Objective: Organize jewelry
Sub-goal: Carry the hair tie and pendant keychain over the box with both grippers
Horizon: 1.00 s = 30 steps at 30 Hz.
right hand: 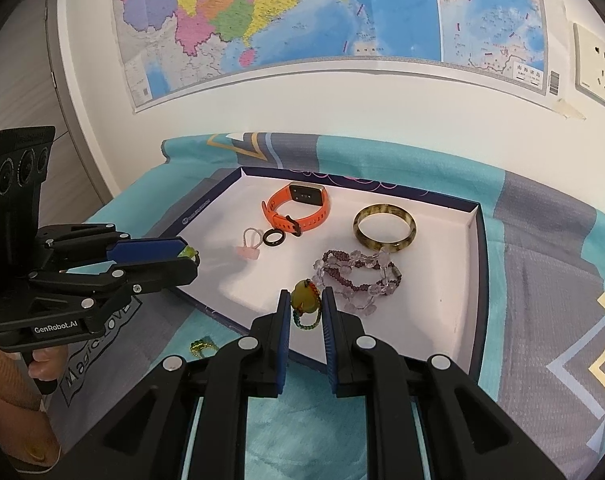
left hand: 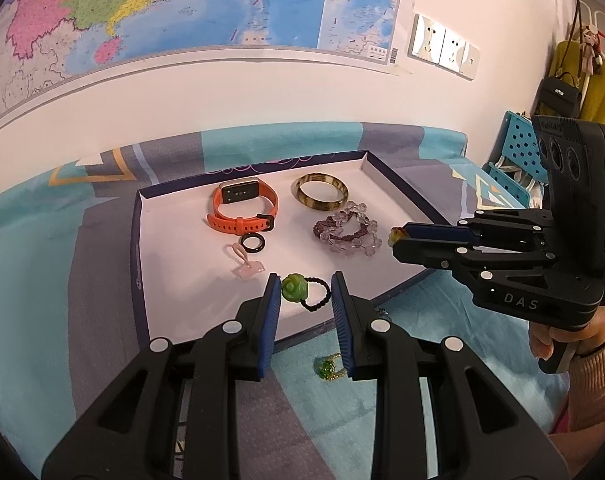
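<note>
Jewelry is laid in a white tray [left hand: 174, 312] on the patterned cloth [left hand: 42, 300]. A green rose ring [left hand: 295, 287] is clamped by the left gripper [left hand: 305, 290], a yellow pendant [right hand: 304, 300] by the right gripper [right hand: 307, 305]. An orange watch [right hand: 298, 210] lies farther back.

Both wrist views angled down (close), sharing tray [left hand: 142, 240]

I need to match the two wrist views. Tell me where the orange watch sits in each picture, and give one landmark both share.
Left wrist view: the orange watch lies in the far left part of the white tray, left of the brown bangle.
Right wrist view: the watch lies near the tray's far edge, upper left of the bangle.
Shared landmark: the small black ring just in front of the watch.
</note>
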Each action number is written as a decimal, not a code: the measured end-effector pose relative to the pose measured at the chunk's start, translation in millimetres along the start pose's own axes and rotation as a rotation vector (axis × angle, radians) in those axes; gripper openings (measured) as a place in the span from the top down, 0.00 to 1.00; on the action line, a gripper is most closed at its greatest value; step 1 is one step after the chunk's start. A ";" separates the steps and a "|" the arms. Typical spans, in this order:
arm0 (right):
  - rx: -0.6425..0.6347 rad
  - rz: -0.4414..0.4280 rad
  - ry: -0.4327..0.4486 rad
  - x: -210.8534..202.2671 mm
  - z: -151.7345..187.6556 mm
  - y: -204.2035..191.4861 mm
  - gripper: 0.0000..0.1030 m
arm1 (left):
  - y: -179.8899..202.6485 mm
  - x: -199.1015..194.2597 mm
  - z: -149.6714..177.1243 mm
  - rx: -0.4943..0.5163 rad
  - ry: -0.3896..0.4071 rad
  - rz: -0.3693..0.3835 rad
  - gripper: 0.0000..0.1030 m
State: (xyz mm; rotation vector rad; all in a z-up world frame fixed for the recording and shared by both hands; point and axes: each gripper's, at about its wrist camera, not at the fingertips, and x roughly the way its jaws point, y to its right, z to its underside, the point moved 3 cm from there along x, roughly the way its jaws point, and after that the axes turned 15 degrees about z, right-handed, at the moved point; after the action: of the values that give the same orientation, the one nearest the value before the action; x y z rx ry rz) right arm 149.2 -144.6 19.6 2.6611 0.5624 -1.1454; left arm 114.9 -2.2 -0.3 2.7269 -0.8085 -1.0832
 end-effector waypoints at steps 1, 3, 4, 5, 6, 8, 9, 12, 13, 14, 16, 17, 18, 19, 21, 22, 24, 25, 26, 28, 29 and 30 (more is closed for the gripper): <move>0.001 0.000 0.000 0.7 -0.4 0.1 0.87 | -0.6 0.5 -0.7 0.000 -0.001 0.000 0.74; 0.000 -0.002 -0.002 1.4 -0.5 -0.3 0.87 | -1.8 1.5 -2.0 -0.003 -0.003 -0.001 0.74; -0.001 -0.001 -0.003 2.1 -0.8 -0.1 0.87 | -2.4 1.8 -2.5 -0.004 -0.004 0.000 0.74; -0.001 -0.001 -0.003 2.3 -0.6 -0.1 0.87 | -3.1 2.3 -3.2 -0.005 -0.006 0.000 0.74; 0.000 -0.003 -0.005 3.2 -1.0 -0.1 0.87 | -3.7 2.6 -3.5 -0.005 -0.007 -0.002 0.74; 0.002 -0.002 -0.004 4.6 -1.6 -0.3 0.87 | -4.5 3.5 -4.0 -0.006 -0.009 -0.003 0.74; 0.003 -0.003 -0.005 5.3 -1.8 -0.3 0.87 | -4.6 3.9 -4.2 -0.005 -0.010 -0.004 0.74; 0.003 -0.002 -0.007 7.4 -2.2 -0.8 0.87 | -5.4 5.5 -5.1 -0.005 -0.012 -0.005 0.74; 0.003 -0.002 -0.009 8.3 -2.4 -1.1 0.87 | -5.5 6.0 -5.2 -0.005 -0.012 -0.006 0.74; 0.004 -0.001 -0.009 8.8 -2.5 -0.8 0.87 | -5.9 6.8 -5.2 -0.007 -0.014 -0.007 0.74; 0.004 -0.002 -0.013 10.7 -2.5 -0.7 0.87 | -6.6 7.4 -4.9 -0.011 -0.016 -0.008 0.74; 0.002 0.000 -0.015 11.5 -2.3 -1.1 0.87 | -7.0 8.0 -4.9 -0.013 -0.017 -0.009 0.74; 0.002 0.001 -0.016 11.9 -2.1 -1.1 0.87 | -7.6 8.4 -4.9 -0.014 -0.017 -0.010 0.74; 0.002 0.000 -0.018 12.7 -2.0 -1.2 0.87 | -8.1 9.0 -5.0 -0.016 -0.018 -0.011 0.74; 0.002 0.003 -0.020 14.2 -1.8 -0.8 0.87 | -9.5 10.1 -5.3 -0.021 -0.020 -0.011 0.74; 0.003 0.002 -0.021 14.8 -1.6 -0.6 0.87 | -10.0 10.7 -5.4 -0.022 -0.021 -0.013 0.74; 0.002 0.005 -0.024 15.9 -1.6 -0.6 0.87 | -10.7 12.0 -5.8 -0.022 -0.023 -0.014 0.74; 0.002 0.006 -0.025 16.5 -1.6 -0.3 0.87 | -11.1 12.8 -5.8 -0.022 -0.025 -0.015 0.74; 0.001 0.006 -0.028 17.3 -1.7 -0.3 0.87 | -11.9 13.8 -5.7 -0.025 -0.028 -0.016 0.74; -0.002 0.011 -0.031 18.9 -1.9 -0.8 0.87 | -13.1 15.7 -5.7 -0.028 -0.033 -0.015 0.74; -0.003 0.012 -0.032 19.6 -2.1 -0.9 0.87 | -13.7 16.8 -5.6 -0.029 -0.035 -0.017 0.74; -0.003 0.012 -0.033 20.2 -2.1 -0.7 0.87 | -14.0 17.3 -5.4 -0.028 -0.036 -0.018 0.74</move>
State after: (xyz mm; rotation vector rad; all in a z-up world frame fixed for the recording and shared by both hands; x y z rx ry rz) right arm 163.1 -137.9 6.2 2.6340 0.5406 -1.1819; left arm 135.1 0.4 -10.7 2.7038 -0.7691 -1.1408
